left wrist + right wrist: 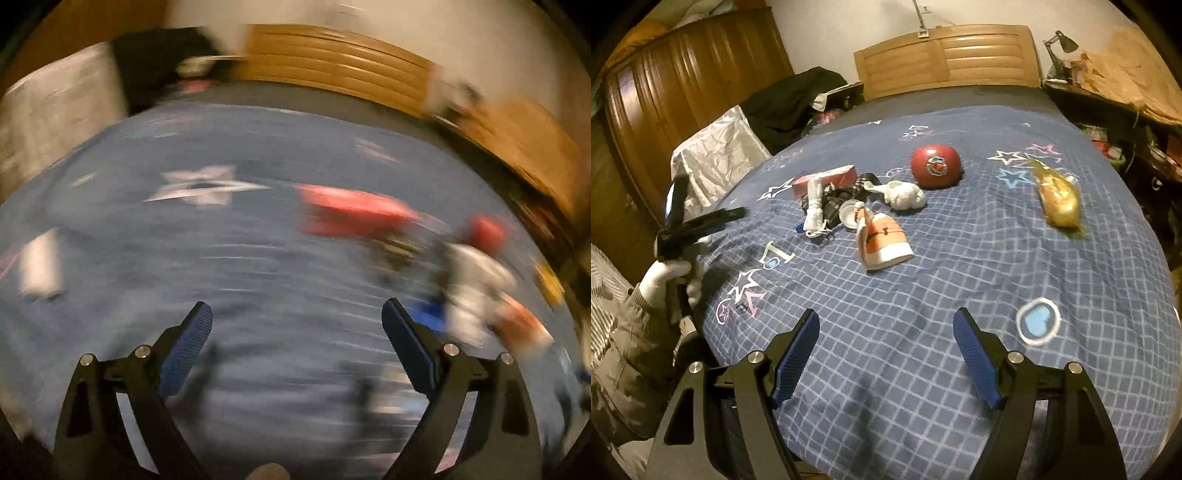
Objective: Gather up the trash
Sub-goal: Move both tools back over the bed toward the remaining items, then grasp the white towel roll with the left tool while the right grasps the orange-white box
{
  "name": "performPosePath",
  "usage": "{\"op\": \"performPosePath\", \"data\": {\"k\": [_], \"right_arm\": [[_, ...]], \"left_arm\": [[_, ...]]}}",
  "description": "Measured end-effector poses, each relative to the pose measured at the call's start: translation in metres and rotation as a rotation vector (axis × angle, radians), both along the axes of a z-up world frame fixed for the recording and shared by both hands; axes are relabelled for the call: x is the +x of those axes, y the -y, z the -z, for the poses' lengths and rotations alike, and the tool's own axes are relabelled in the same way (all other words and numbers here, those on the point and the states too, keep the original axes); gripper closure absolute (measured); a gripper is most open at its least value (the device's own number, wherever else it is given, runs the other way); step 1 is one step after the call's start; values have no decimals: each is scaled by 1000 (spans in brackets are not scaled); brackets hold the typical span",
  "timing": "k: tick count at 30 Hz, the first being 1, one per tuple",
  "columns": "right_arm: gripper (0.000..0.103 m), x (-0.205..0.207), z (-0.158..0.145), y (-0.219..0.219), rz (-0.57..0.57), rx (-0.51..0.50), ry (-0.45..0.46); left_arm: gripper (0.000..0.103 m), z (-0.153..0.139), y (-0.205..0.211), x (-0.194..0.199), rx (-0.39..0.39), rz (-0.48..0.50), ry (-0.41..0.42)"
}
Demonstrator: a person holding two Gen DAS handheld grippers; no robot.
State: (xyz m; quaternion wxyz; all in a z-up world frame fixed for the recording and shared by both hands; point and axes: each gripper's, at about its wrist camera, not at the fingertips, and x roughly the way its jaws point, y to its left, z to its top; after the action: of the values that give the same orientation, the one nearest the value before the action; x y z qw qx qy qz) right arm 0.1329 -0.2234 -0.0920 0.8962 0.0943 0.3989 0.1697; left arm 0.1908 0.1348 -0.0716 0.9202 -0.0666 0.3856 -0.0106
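Note:
Trash lies on a blue checked bedcover: a red box, a white rolled bundle, a plaid rag, a white lid, an orange and white carton, crumpled white paper, a red round tin and a gold wrapper. My right gripper hangs open over bare cover in front of the pile. My left gripper, in a white-gloved hand, is left of the pile. Its own blurred view shows the left gripper open and empty, with the red box ahead.
A crumpled silver bag stands at the bed's left edge, black clothing behind it. A wooden headboard closes the far end. A wardrobe is on the left, a cluttered desk with a lamp on the right.

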Motion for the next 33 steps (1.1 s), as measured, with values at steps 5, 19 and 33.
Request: {"op": "performPosePath", "data": {"k": [5, 19, 33], "right_arm": [[27, 21, 10, -15, -14, -15, -10], [50, 90, 23, -56, -55, -70, -13], [95, 114, 31, -81, -22, -159, 56]], "left_arm": [[35, 16, 93, 15, -83, 224, -51], [78, 40, 111, 49, -132, 220, -103], [78, 8, 113, -2, -117, 202, 9]]}}
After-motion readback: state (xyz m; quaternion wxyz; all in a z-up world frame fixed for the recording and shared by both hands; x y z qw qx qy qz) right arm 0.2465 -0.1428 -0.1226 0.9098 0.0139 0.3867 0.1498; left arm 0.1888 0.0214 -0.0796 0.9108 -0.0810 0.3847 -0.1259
